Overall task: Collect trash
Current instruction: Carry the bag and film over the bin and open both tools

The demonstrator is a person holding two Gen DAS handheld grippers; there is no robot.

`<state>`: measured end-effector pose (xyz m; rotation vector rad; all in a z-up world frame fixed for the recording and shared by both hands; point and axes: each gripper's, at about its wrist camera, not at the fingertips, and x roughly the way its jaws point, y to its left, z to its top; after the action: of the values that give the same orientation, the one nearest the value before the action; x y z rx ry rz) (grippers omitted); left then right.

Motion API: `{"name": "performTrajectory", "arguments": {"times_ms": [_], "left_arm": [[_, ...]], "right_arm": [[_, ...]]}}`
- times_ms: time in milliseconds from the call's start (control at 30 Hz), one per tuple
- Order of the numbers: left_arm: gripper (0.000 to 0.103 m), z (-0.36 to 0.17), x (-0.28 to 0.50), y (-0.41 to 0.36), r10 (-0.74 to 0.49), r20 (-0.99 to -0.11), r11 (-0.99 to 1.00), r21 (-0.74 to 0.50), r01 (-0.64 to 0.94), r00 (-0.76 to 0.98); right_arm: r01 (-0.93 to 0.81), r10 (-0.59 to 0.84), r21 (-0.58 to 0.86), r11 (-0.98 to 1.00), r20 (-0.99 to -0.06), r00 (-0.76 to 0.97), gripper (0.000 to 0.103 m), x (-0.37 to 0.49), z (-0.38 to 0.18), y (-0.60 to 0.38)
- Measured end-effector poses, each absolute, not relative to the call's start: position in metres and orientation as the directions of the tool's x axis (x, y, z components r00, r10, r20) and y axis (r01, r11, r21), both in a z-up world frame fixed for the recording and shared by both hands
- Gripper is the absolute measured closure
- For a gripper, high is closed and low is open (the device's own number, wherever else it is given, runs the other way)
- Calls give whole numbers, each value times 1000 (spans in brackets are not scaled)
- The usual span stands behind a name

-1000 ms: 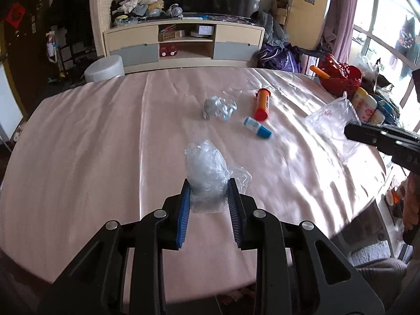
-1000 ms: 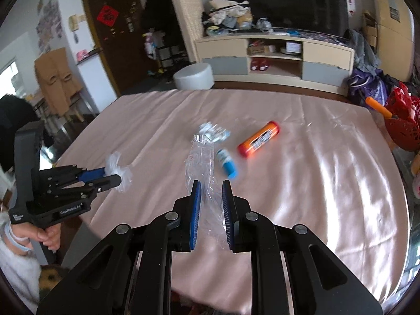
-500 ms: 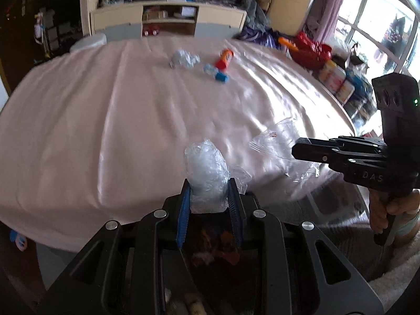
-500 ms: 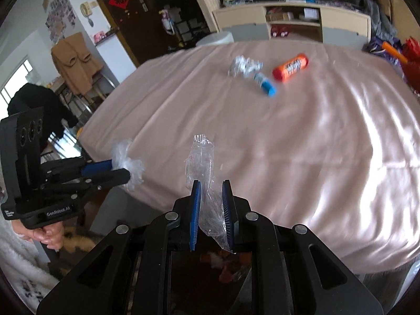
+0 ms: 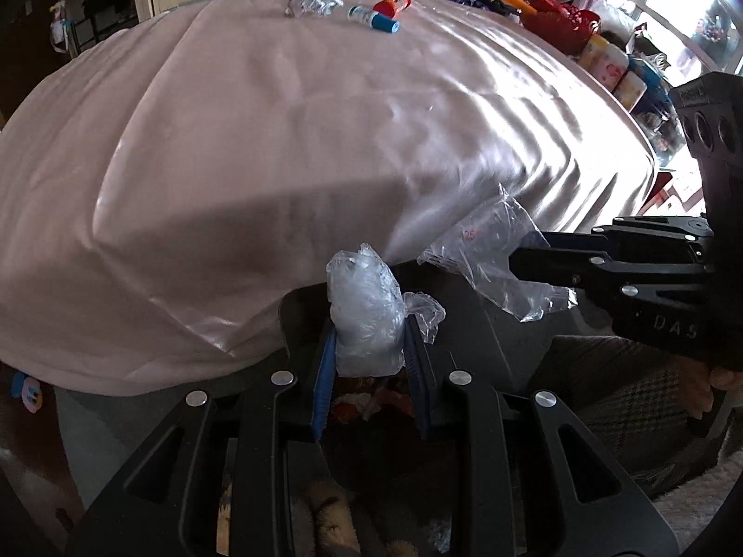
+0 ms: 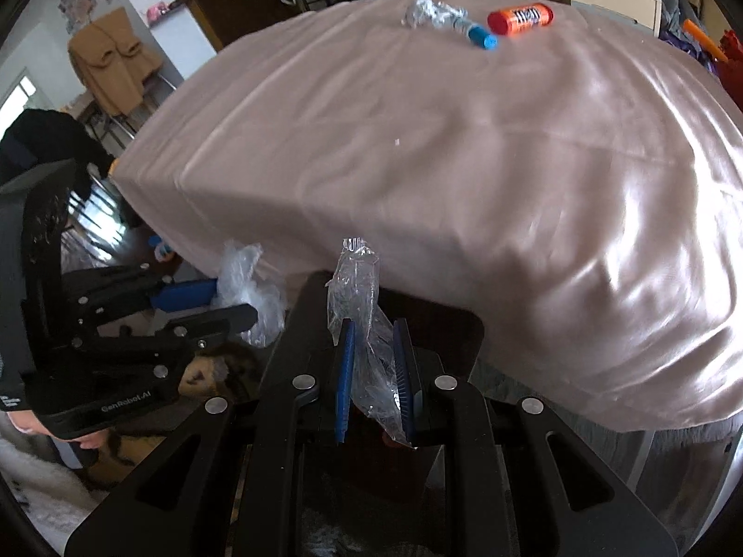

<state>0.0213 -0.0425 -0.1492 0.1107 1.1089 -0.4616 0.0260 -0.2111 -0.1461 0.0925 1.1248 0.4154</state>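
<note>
- The counter (image 5: 278, 139), under a pink cloth, takes most of the room in front of me; its near edge is just behind both tools.
- A dark bin (image 5: 469, 306) stands below that edge, with some rubbish already inside. I judge the step in hand is the drop of two pieces into it.
- The left tool (image 5: 369, 352) points steeply down over the bin and is closed on a crumpled plastic wad (image 5: 364, 311).
- The right tool (image 6: 374, 371), beside it and tilted the same way, is closed on a clear plastic wrapper (image 6: 360, 306).
- The next move, I think, calls for opening both tools while they are above the bin mouth, so nothing falls outside.
- Far across the counter lie an orange tube (image 6: 520, 16), a blue-capped bottle (image 6: 473, 35) and a crumpled foil piece (image 6: 425, 11), not yet collected.
</note>
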Motion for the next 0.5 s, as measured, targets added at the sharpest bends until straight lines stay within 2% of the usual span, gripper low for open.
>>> {"name": "performTrajectory", "arguments": {"times_ms": [300,433,500], "left_arm": [[74,-173,15,-44,-276,-924,900,-153,409,263],[62,-180,18,-43,-262,-934,906,-150,397,245],[61,-181,18,-42,-262,-936,905,-152,398,237]], "right_arm": [[-258,378,312,914,-886,269,82,29,-167,-203],[-246,379,320,915,-891,249,81,32,-172,-201],[-236,383,329,914,-892,239,77,33,-173,-201]]}}
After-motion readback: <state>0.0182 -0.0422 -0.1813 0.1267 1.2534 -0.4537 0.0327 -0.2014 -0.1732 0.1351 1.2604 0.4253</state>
